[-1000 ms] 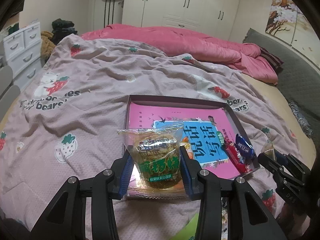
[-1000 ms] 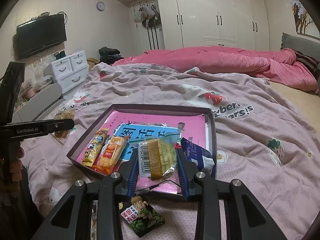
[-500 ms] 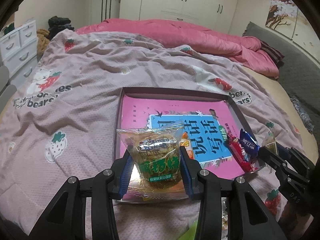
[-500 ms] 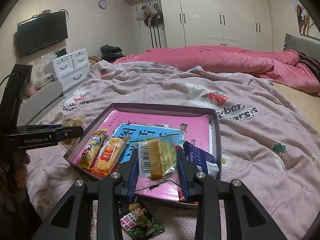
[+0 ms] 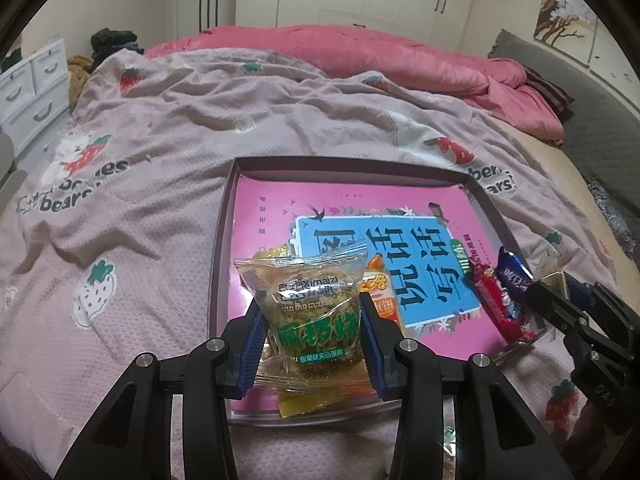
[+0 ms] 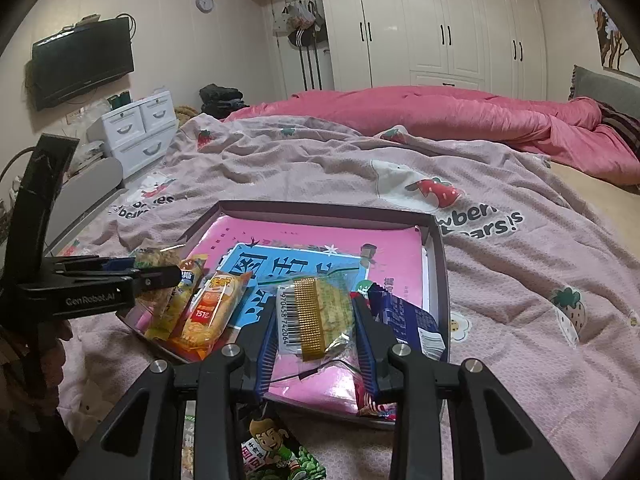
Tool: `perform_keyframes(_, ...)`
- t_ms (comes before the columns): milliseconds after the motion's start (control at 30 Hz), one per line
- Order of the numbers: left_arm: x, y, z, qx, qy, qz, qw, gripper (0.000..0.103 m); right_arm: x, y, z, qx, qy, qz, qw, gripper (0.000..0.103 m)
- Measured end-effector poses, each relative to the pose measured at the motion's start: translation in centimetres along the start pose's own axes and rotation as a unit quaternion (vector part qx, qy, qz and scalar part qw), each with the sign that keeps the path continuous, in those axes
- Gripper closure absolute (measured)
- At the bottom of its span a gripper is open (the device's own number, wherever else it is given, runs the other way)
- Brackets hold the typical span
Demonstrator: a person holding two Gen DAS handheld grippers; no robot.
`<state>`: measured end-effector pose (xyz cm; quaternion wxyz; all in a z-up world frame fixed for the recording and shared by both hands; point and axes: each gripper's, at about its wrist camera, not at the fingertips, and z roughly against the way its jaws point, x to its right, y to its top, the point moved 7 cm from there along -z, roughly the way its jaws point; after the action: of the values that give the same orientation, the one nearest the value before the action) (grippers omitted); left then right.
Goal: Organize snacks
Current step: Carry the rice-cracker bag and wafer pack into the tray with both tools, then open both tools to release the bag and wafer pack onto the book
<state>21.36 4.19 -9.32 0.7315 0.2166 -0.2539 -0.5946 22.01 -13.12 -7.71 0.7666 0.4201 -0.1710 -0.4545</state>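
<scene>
over the pink strawberry bedspread (image 5: 168, 168) and the shallow box (image 5: 224, 240), your left gripper (image 5: 312, 320) pinches a light, crinkly cake packet (image 5: 312, 304) between its pads while your right gripper (image 6: 314, 320) pinches a wafer packet (image 6: 316, 316); both are crushable, so you grip the middle gently.
</scene>
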Motion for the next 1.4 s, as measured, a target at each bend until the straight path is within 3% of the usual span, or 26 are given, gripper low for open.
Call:
perform_keyframes(767, -0.1, -0.5, -2.0, -0.017, 0.001, -0.002, 0.9998, 0.058, 0.0, -0.8, -2.3, -0.03, 0.0, -0.001, 1.0, 0.068)
perform_keyframes(1400, 0.6, -0.7, -2.0, -0.019, -0.008, -0.011, 0.9997, 0.058, -2.0, -2.4, -4.6, -0.067, 0.029, 0.025, 0.997, 0.068)
